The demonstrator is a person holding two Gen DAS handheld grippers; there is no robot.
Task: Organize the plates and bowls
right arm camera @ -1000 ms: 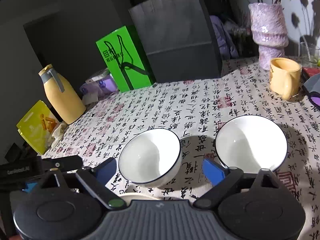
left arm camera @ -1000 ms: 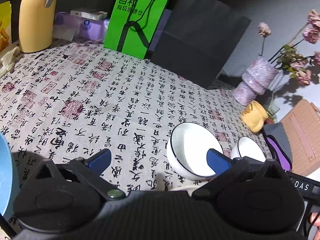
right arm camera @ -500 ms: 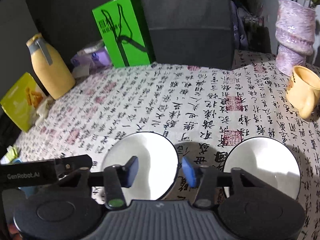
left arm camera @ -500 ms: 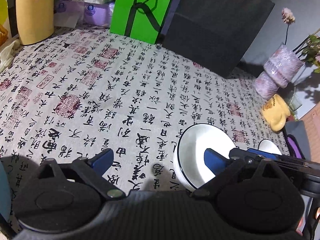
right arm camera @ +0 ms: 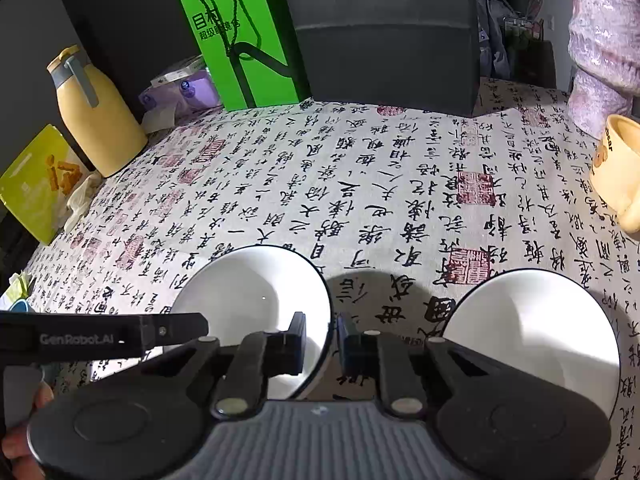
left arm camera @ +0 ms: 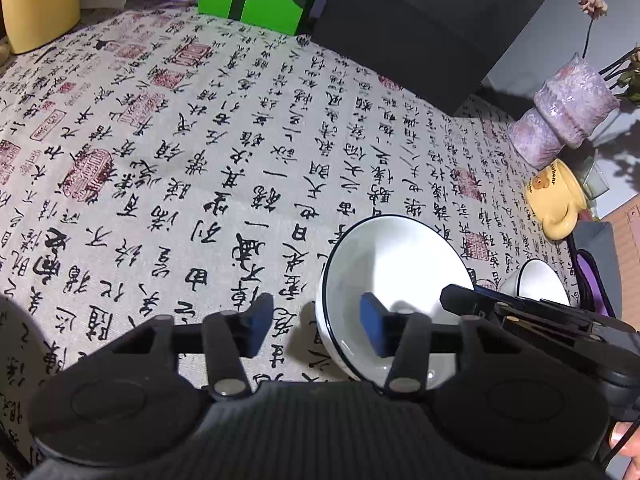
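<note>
Bowls sit side by side on the calligraphy-print tablecloth [right arm camera: 360,184], two white ones with thin dark rims. The left bowl [right arm camera: 256,292] is the one both tools are working on. The right gripper [right arm camera: 321,338] straddles its right-hand rim, one pad inside and one outside, and the jaws are closing tight on the wall, with almost no gap showing. The left gripper [left arm camera: 312,326] straddles the same bowl's opposite rim: one blue pad is inside the bowl, the other outside over the cloth, and its jaws are closing too, but the outer pad is clearly off the wall, so nothing is gripped there yet. The right bowl [right arm camera: 536,332] stands just beside the first, apart from it, untouched. Behind them the cloth carries a yellow mug [left arm camera: 556,200], a purple vase [left arm camera: 564,116], a green box [right arm camera: 244,36], a dark paper bag [right arm camera: 384,32] and a yellow jug [right arm camera: 96,116]
</note>
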